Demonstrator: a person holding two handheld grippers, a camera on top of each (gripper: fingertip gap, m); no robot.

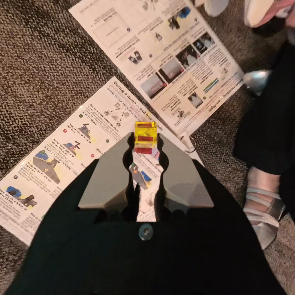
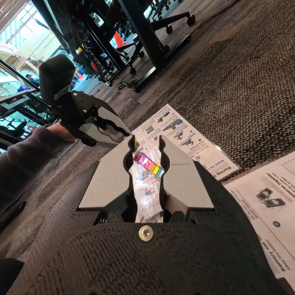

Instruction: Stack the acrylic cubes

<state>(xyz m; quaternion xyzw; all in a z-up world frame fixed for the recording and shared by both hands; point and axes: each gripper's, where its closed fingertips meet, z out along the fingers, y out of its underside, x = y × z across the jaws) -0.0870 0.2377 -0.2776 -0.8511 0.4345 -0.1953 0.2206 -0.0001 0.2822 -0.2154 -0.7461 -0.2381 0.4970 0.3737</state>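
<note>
My left gripper is shut on a clear yellow cube, both pads against its sides. It holds the cube just above a red cube at one end of a row of clear coloured cubes. The row lies on a laminated instruction sheet on the carpet. In the right wrist view the left gripper comes in from the upper left, and the yellow cube peeks out behind my right gripper's left finger. My right gripper is low over the sheet, open, with nothing between its pads. The row shows beyond its fingers.
A second printed sheet lies beside the first; it also shows in the right wrist view. A key ring lies at the sheet's corner. A person's feet in silver shoes are at the right. Desk legs, wheeled chairs and an orange cone stand farther off. My hands' fingertips stand some 12 cm from each other.
</note>
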